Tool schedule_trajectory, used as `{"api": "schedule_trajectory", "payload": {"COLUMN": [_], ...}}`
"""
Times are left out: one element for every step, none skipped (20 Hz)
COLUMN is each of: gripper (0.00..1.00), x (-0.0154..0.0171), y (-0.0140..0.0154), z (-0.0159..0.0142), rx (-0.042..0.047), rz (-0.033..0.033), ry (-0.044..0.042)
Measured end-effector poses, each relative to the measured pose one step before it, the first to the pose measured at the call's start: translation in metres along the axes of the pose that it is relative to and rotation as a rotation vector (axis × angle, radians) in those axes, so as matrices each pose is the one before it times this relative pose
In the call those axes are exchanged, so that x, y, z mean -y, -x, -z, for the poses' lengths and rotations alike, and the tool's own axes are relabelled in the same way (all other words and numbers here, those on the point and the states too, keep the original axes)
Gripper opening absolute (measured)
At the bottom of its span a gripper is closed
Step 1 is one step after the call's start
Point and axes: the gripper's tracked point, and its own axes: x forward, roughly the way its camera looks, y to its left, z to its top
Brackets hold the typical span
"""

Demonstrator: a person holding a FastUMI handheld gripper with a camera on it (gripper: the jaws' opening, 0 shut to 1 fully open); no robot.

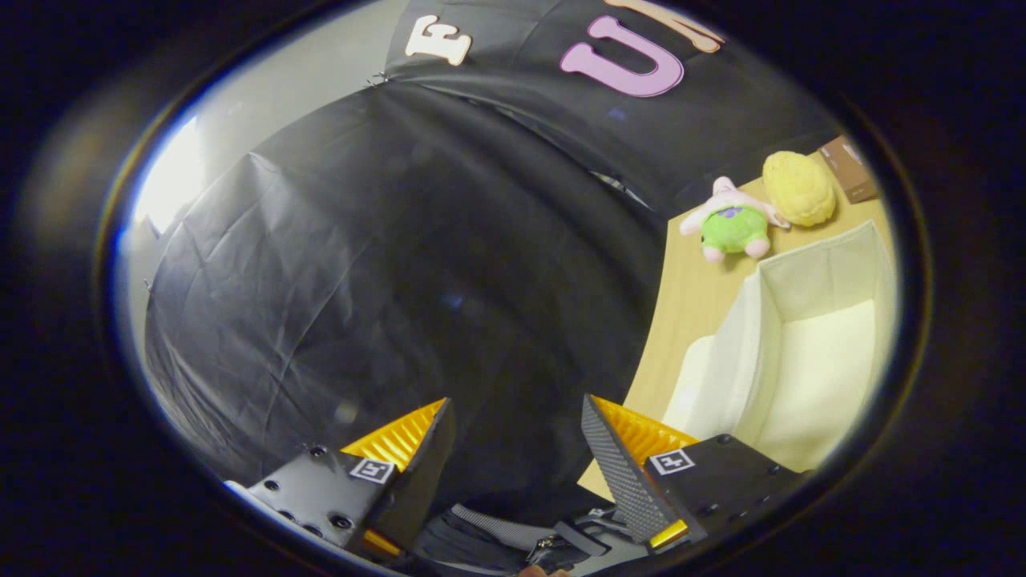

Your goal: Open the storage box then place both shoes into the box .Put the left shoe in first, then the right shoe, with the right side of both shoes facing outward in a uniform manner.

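Though soft-walled and likely light, storage box (789, 353) should take a rim pinch. Tongs (517, 437) apart, holding nothing.

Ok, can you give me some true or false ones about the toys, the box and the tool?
1. The tool is open with nothing between its fingers. True.
2. The white storage box has its top open. True.
3. A shoe lies inside the box. False: the part of the inside that shows is bare.
4. The green and pink plush toy sits on the table beyond the box. True.
5. The yellow plush toy is held by the tool. False: it rests on the table beside the green and pink one, far from the fingers.
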Motion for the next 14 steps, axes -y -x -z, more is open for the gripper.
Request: {"api": "schedule_trajectory", "payload": {"gripper": [0.99,0.99,0.99,0.99,0.99,0.99,0.99,0.99,0.99,0.99,0.99,0.99,0.99,0.99], "x": [0.00419,0.00449,0.00569,0.00824,0.00788,0.00931,0.01187,0.01406,0.01563,0.01916,0.01865,0.01971,0.01983,0.01934], "y": [0.00472,0.00601,0.00459,0.00388,0.00506,0.00709,0.00689,0.00715,0.00757,0.00745,0.01375,0.01103,0.01078,0.00898], "z": [-0.00550,-0.00619,-0.00528,-0.00699,-0.00511,-0.00580,-0.00796,-0.00701,-0.00720,-0.00490,-0.00148,-0.00027,-0.00064,0.00157], "rx": [0.01184,0.01476,0.01591,0.01478,0.01323,0.01300,0.01688,0.01932,0.01541,0.00868,-0.00101,-0.00369,-0.00463,-0.00770], "rz": [0.01490,0.01436,0.01677,0.01860,0.02085,0.02916,0.03190,0.04052,0.04370,0.04260,0.04362,0.04270,0.04169,0.03955], "ry": [0.01143,0.00908,0.00976,0.01151,0.01528,0.02217,0.03044,0.03759,0.03886,0.03626,0.02850,0.01747,0.00691,-0.00141]}}
